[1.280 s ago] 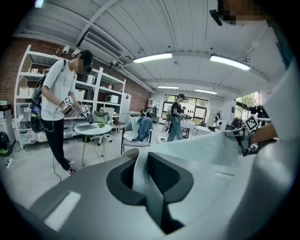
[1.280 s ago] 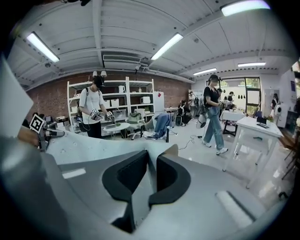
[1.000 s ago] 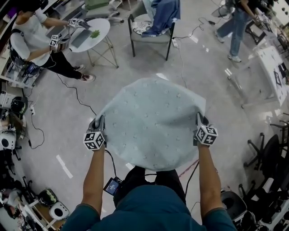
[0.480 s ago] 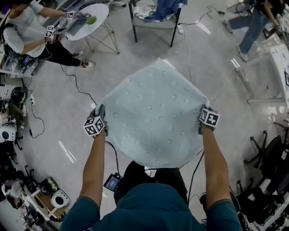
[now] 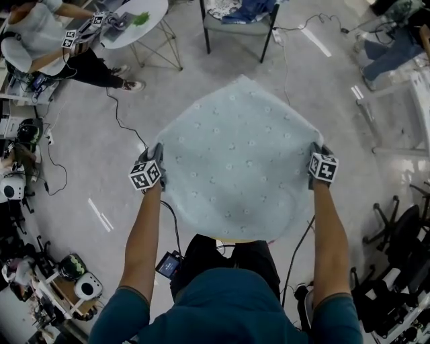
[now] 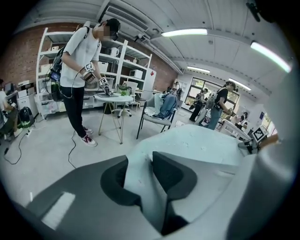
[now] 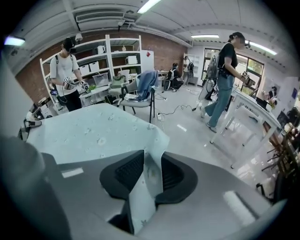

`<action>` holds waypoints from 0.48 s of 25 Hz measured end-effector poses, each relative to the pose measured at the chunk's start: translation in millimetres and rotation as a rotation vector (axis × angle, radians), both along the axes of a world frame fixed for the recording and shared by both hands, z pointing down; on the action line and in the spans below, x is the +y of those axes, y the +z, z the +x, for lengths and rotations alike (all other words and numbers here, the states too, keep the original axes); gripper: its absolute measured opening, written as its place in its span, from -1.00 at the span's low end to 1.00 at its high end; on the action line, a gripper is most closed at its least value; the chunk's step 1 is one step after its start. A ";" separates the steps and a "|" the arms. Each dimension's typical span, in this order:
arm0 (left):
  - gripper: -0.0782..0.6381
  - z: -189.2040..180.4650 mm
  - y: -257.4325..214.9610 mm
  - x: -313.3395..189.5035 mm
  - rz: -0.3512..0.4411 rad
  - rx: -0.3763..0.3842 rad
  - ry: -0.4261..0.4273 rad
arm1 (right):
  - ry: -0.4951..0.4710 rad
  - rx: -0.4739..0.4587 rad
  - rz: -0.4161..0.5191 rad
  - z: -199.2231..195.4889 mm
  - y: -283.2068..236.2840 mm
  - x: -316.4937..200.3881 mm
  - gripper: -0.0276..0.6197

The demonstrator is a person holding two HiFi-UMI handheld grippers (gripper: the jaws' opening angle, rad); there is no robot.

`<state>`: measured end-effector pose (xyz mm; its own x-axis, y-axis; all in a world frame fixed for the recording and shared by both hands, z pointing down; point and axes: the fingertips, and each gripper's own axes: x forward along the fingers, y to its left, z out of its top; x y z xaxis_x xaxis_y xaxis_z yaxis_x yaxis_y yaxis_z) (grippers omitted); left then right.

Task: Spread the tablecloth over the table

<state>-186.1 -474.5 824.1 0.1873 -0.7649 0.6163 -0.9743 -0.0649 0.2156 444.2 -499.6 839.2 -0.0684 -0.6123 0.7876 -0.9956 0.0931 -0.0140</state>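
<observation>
The pale blue dotted tablecloth (image 5: 235,161) lies spread over a round table that it hides almost wholly. My left gripper (image 5: 156,158) is at the cloth's left edge and my right gripper (image 5: 314,149) at its right edge. In the left gripper view a fold of the tablecloth (image 6: 201,140) runs between the jaws of the left gripper (image 6: 139,173), which are opening, their pads no longer pinching it. In the right gripper view a hanging corner of the tablecloth (image 7: 93,131) stands loose between the opening jaws of the right gripper (image 7: 147,171), both ribbed pads showing.
A chair (image 5: 238,23) with blue clothing stands beyond the table. At the far left a person (image 5: 33,40) works with grippers at a small round table (image 5: 138,13). Cables (image 5: 124,121) cross the floor. A white table (image 5: 416,101) and office chairs (image 5: 403,235) stand at the right.
Both grippers have come down with the cloth's edges. The cloth has sunk from a raised, billowing sheet to lie flat over the table.
</observation>
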 end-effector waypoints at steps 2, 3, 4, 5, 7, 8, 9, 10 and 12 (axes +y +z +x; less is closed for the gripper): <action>-0.58 -3.4 15.2 4.6 -0.034 0.012 -0.013 | -0.016 0.002 -0.007 2.4 4.1 3.7 -0.70; -0.57 -5.2 22.9 7.6 -0.052 0.017 -0.021 | -0.019 0.006 -0.009 3.2 5.9 6.0 -0.68; -0.55 -7.0 29.8 10.7 -0.068 0.026 -0.031 | -0.016 0.012 -0.010 4.1 7.9 8.7 -0.63; -0.53 -8.7 35.0 13.4 -0.079 0.036 -0.041 | -0.009 0.022 -0.013 5.4 10.1 11.9 -0.61; -0.48 -11.3 39.6 16.7 -0.085 0.045 -0.054 | 0.012 0.053 -0.022 9.6 12.8 19.3 -0.55; -0.47 -12.2 40.1 17.7 -0.083 0.044 -0.058 | 0.023 0.067 -0.025 12.4 13.9 23.1 -0.51; -0.44 -12.7 40.5 18.8 -0.082 0.039 -0.062 | 0.030 0.081 -0.026 15.7 14.5 26.9 -0.47; -0.39 -13.1 41.0 20.4 -0.084 0.029 -0.065 | 0.034 0.097 -0.027 19.3 14.4 30.6 -0.44; -0.17 -13.5 43.0 25.8 -0.100 -0.001 -0.061 | 0.037 0.130 -0.030 25.1 13.0 37.6 -0.40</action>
<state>-199.7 -448.7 867.1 0.1419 -0.7098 0.6900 -0.9759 0.0164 0.2175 469.2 -462.0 852.2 0.0575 -0.5884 0.8065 -0.9919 0.0578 0.1130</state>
